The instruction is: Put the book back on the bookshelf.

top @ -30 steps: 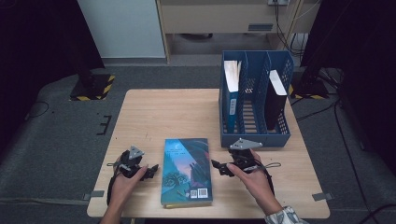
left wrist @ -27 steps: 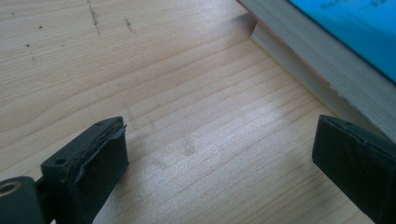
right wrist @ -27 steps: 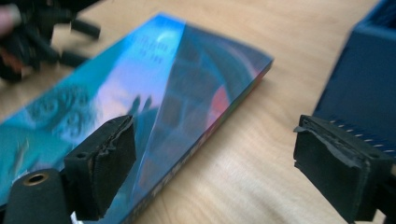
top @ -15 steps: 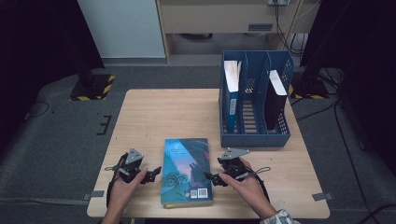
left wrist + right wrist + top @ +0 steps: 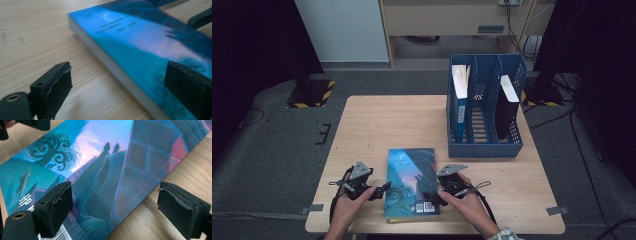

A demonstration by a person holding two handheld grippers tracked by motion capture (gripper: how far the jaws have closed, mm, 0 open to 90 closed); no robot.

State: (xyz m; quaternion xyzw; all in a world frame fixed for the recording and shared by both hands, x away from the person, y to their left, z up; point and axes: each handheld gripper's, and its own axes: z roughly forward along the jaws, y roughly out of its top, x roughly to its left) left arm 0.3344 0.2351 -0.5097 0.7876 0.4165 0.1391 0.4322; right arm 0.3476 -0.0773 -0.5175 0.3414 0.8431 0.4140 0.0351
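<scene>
A thick book (image 5: 411, 182) with a blue illustrated cover lies flat near the table's front edge. My left gripper (image 5: 382, 190) is at its left edge and my right gripper (image 5: 432, 197) at its right edge. In the left gripper view the book (image 5: 150, 42) has its edge between the jaws of the left gripper (image 5: 120, 82), which have just been closing; the pads stand clear of it. In the right gripper view the right gripper (image 5: 116, 202) straddles the edge of the book (image 5: 100, 170); its jaws have just been opening and do not touch it.
A blue file holder (image 5: 484, 147) stands at the back right of the wooden table (image 5: 402, 125). It holds an upright blue book (image 5: 459, 95) and a black one (image 5: 507, 105). Dark floor and cables surround the table.
The right hand moved left and toward the front edge, bringing its jaws over the book's right edge. The left hand edged toward the book's left side.
</scene>
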